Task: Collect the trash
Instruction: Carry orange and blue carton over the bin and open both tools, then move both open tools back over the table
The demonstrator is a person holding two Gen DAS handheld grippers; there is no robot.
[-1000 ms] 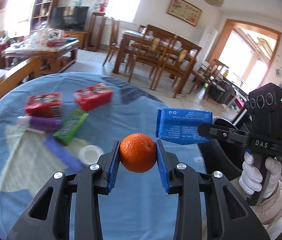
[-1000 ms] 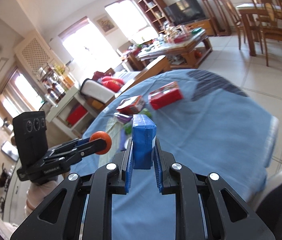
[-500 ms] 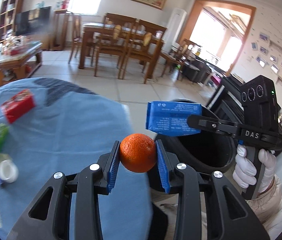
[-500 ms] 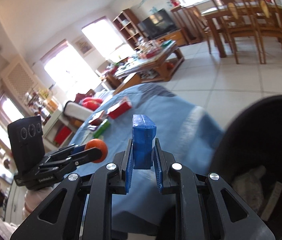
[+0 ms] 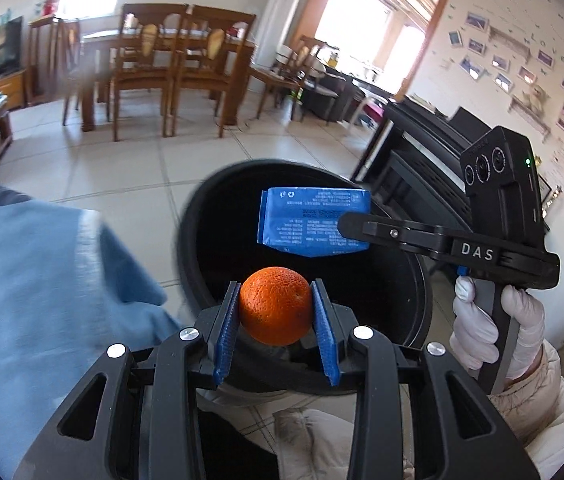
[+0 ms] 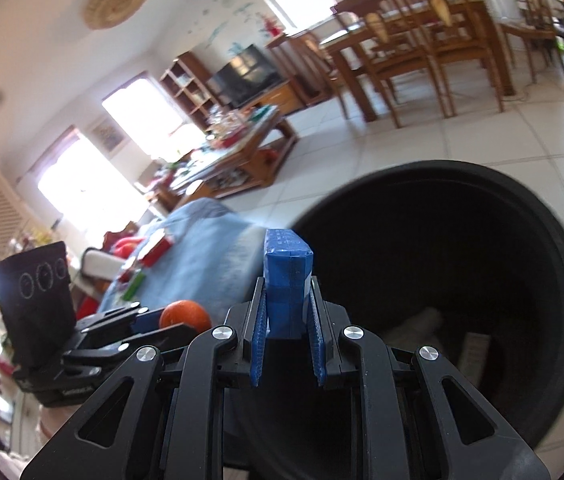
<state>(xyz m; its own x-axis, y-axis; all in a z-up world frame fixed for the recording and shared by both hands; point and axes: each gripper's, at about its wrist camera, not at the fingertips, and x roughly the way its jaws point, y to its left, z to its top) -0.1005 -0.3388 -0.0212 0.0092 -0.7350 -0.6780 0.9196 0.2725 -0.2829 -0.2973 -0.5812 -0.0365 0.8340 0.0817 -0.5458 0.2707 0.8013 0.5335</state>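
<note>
My left gripper (image 5: 275, 292) is shut on an orange (image 5: 274, 305) and holds it over the near rim of a black trash bin (image 5: 198, 216). My right gripper (image 6: 287, 286) is shut on a blue packet (image 6: 287, 280) and holds it over the bin's mouth (image 6: 562, 264). The blue packet also shows in the left wrist view (image 5: 314, 222), above and beyond the orange. The orange also shows in the right wrist view (image 6: 184, 314), left of the packet. Pale trash (image 6: 414, 322) lies at the bottom of the bin.
The table with the blue cloth (image 5: 34, 280) is to the left of the bin; red and green packets (image 6: 150, 256) lie on it. Wooden dining chairs (image 5: 154, 64) stand on the tiled floor beyond. A black piano (image 5: 422, 152) stands right of the bin.
Both grippers have swung right from over the table to above the trash bin, each still holding its item. The bin now fills more of both views.
</note>
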